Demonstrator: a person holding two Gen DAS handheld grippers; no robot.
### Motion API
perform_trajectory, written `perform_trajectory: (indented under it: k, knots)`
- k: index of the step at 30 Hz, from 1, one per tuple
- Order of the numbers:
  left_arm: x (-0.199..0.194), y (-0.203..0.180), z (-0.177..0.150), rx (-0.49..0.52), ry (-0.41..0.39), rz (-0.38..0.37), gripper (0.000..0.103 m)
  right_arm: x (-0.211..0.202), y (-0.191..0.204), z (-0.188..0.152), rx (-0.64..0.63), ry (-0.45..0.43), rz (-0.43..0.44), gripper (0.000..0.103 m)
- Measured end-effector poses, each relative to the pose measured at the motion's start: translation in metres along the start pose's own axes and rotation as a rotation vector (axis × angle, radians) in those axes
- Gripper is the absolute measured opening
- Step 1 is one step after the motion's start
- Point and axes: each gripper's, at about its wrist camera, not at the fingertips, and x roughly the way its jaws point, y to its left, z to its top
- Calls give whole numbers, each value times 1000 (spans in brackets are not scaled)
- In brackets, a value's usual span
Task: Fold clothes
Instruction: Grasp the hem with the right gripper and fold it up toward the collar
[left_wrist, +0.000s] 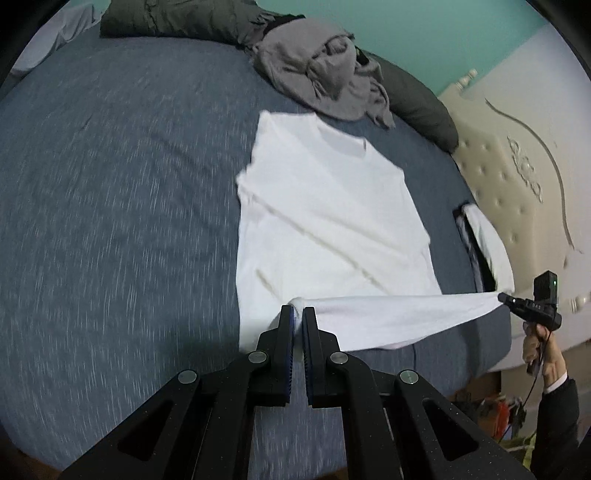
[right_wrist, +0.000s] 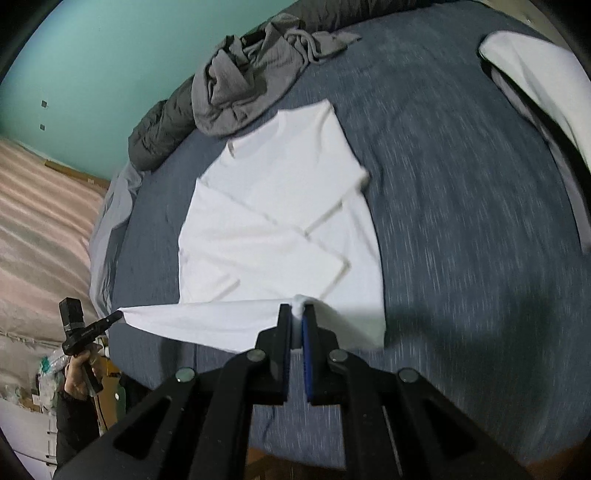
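My left gripper (left_wrist: 298, 314) pinches one bottom corner of the white shirt (left_wrist: 325, 206), black fingers with blue pads pressed on a small wad of soft cotton. My right gripper (right_wrist: 296, 312) pinches the other corner the same way. The hem stretches taut between them, lifted; the rest lies flat on the heathered blue-grey bed (left_wrist: 110, 221), sleeves folded in, below a crumpled grey knit garment (left_wrist: 325, 74)
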Motion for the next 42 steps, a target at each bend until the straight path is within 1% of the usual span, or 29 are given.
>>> perform_trajectory:
  k: [7,11,13,17,22,28,30,33,38,42]
  knots:
    - [26,3,79,-13,-29,11,5,20,2,77,-7,-38,10,5]
    - [48,5,120,-10,-28,25,5,31,2,121,-9,-60,14,5]
    - [61,7,141,-14,-30,32,5,40,-2,141,-2,-65,1,5]
    - [85,16,177,-28,-33,40,5,56,-9,177,7,-83,-12,5]
    - [112,26,214,-45,-32,56,5,74,-11,218,2,-110,-33,5]
    - [140,34,246,-52,-41,77,5,92,-8,256,-26,-141,-67,5]
    - [151,37,254,-52,-40,91,5,101,-6,265,-45,-131,-96,5]
    - [167,45,264,-62,-34,105,5,116,-3,277,-83,-122,-108,5]
    - [194,58,277,-72,-24,129,5,145,-18,294,-50,-125,-161,5]
    - [215,64,284,-76,-20,141,5,168,-30,304,-18,-136,-175,5]
